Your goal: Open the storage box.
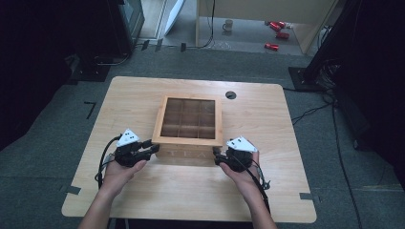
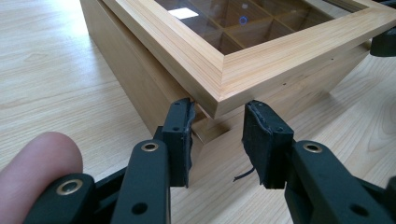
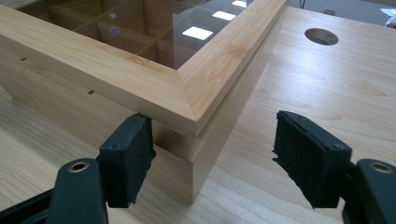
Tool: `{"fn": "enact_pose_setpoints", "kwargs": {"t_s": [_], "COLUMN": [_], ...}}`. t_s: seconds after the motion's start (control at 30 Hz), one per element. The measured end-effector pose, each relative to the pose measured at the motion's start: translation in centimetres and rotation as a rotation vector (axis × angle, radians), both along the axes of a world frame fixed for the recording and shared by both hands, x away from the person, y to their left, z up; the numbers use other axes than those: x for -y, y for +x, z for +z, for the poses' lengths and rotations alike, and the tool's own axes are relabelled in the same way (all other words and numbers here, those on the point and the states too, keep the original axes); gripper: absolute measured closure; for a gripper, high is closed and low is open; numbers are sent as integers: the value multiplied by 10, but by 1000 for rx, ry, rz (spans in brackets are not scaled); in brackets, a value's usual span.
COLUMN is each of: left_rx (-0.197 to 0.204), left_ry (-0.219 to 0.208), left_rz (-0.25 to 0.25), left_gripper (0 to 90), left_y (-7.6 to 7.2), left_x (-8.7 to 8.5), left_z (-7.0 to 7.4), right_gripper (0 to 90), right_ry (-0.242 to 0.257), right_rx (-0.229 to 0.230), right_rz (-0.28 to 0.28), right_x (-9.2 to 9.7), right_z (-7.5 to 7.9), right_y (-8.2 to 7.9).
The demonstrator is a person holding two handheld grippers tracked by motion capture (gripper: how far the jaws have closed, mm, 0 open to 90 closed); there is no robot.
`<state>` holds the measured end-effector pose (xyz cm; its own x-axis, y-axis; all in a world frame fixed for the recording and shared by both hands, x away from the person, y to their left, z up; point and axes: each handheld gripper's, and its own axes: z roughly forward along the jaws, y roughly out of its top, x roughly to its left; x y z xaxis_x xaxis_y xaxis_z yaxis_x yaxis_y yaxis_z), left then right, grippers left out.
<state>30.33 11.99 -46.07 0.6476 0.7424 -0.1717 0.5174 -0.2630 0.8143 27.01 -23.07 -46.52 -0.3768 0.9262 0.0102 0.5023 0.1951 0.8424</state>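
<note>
At the table's point(image 1: 143, 90) middle sits a glass-lidded wooden tea box point(image 1: 188, 126), its lid apparently ajar, with the left gripper point(image 1: 149, 147) and right gripper point(image 1: 218, 155) gaping at its near corners, likely poised to raise the lid evenly.

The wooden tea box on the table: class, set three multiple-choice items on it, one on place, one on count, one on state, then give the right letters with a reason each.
1. Where are the two grippers?
A. At the box's two near corners
B. On top of the lid
C. At the table's far edge

2. How many compartments show through the glass lid?
A. Four
B. Nine
C. Twelve

3. How do the jaws stand?
A. Both shut on the lid
B. Left open, right shut
C. Both open

Answers: 1 A, the left gripper and right gripper flank the tea box at its near corners. 2 B, the dividers form three rows of three. 3 C, a gap separates each pair.
</note>
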Motion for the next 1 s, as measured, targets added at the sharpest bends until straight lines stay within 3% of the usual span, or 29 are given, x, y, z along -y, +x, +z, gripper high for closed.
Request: {"fn": "enact_pose_setpoints", "kwargs": {"t_s": [0.5, 0.87, 1.0], "left_rx": [11, 14, 7], "left_ry": [-28, 11, 32], "left_rz": [-7, -13, -5], "left_gripper": [604, 551, 484], "left_y": [0, -1, 0], "left_x": [-1, -1, -5], "left_z": [2, 0, -3], "right_gripper": [285, 284, 284], "right_ry": [-43, -33, -34], "right_rx": [32, 59, 76], "right_rz": [27, 28, 34], "right_x": [0, 0, 1], "right_z": [6, 15, 22], "right_y": [1, 2, 4]}}
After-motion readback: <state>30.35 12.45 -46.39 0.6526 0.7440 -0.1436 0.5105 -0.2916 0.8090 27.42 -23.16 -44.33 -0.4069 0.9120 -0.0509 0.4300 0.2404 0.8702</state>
